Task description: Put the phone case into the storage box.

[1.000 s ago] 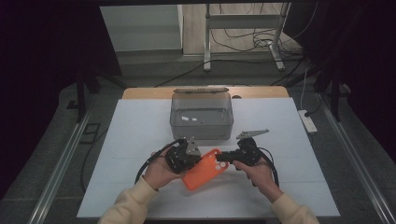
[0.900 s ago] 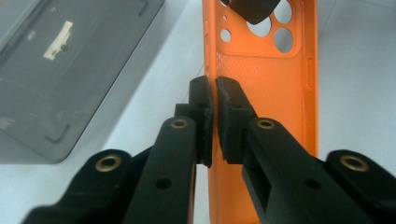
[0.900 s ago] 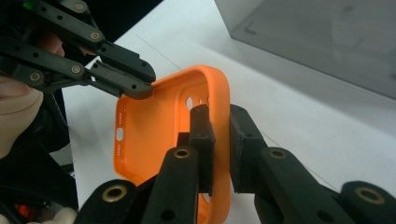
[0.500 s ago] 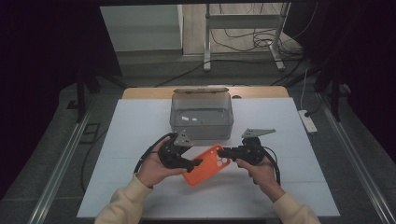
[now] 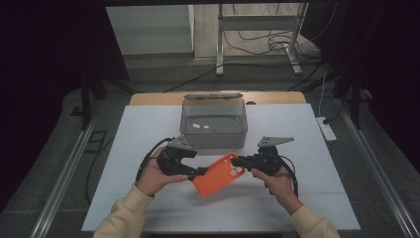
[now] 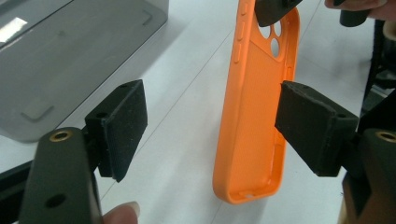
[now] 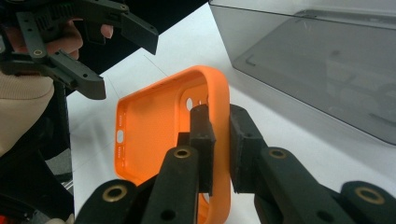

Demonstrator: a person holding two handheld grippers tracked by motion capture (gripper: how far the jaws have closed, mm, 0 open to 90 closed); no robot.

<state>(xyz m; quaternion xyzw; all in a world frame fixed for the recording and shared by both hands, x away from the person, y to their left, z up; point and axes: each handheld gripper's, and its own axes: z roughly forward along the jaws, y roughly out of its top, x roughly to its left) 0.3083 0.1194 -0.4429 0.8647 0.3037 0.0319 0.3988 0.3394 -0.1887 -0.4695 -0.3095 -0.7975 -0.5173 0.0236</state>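
Since the earlier frames, the left hand-held gripper [image 5: 198, 172] has been drawn back toward the tabletop's left edge, and its jaws have just been opening; they are now seen parted, with the lower end of the orange phone case [image 5: 218, 174] lying between them but pressed by neither pad. In the left gripper view, the case [image 6: 254, 112] is seen standing apart from the left pad and just beside the right one. The right hand-held gripper [image 5: 236, 161] is clamped on the case's camera-hole end, its two pads closed on the orange rim, as seen in the right gripper view [image 7: 219, 140]. The case is held just above the white tabletop [image 5: 317, 198], near the middle and toward the near edge, tilted with its open inside facing up.

Behind it, toward the far edge, a clear grey plastic box [image 5: 214, 121] is set on the tabletop, well apart from the case. Its inside is seen through the walls; whether anything lies in it cannot be told, as only pale reflections are made out.
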